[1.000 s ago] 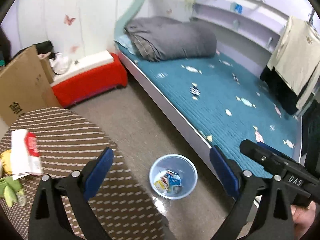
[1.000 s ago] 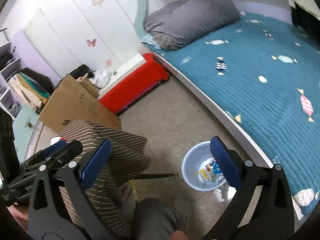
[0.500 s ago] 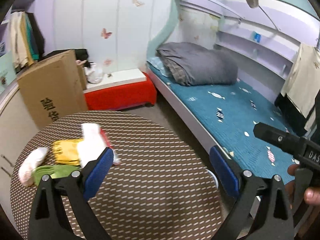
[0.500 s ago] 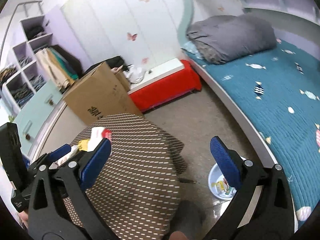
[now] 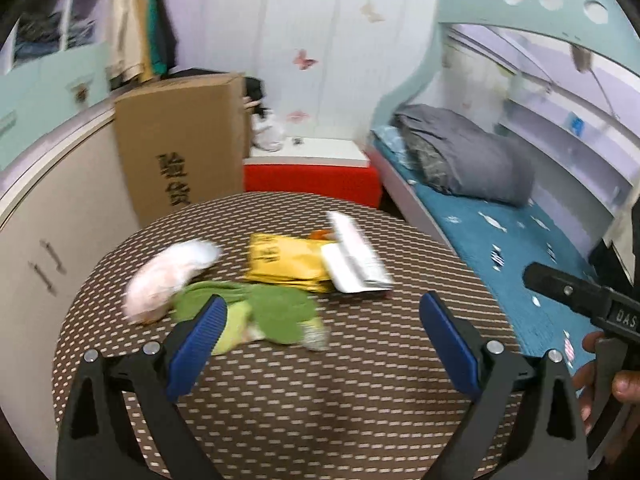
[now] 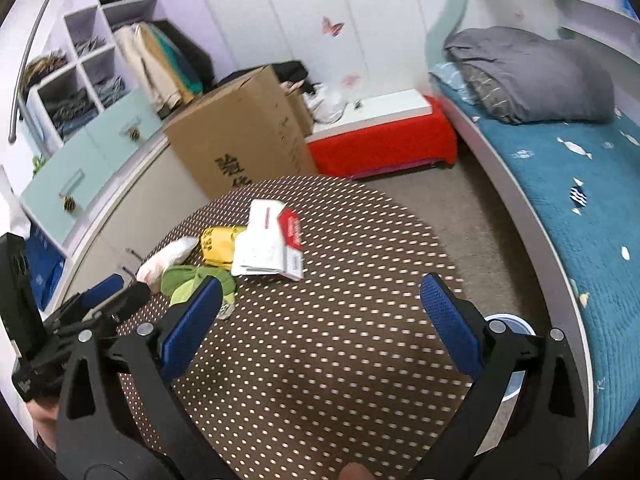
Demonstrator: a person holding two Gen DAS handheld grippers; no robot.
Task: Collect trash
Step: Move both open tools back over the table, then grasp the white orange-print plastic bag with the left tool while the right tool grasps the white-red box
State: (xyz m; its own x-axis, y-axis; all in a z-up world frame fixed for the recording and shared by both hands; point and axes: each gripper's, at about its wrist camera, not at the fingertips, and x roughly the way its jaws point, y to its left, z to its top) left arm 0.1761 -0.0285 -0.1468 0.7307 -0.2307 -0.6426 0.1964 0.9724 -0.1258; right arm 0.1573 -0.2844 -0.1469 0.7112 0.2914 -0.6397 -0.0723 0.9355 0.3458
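Jaws of both grippers spread wide, empty, above round patterned table (image 6: 320, 360) (wrappers (image 6: 268, 248) clustered there), bed (image 6: 592, 208) alongside.

The round brown dotted table (image 6: 320, 340) bears a white-and-red packet (image 6: 269, 246), yellow packet (image 6: 218, 245), green wrapper (image 6: 188, 280) and white wrapper (image 6: 166, 259).

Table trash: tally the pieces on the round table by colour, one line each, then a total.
White: 2, the white-and-red carton and the whitish wrapper
Yellow: 1, the yellow packet
Green: 1, the green wrapper
Total: 4 pieces, as far as the blur shows, all on the far left part of the table.
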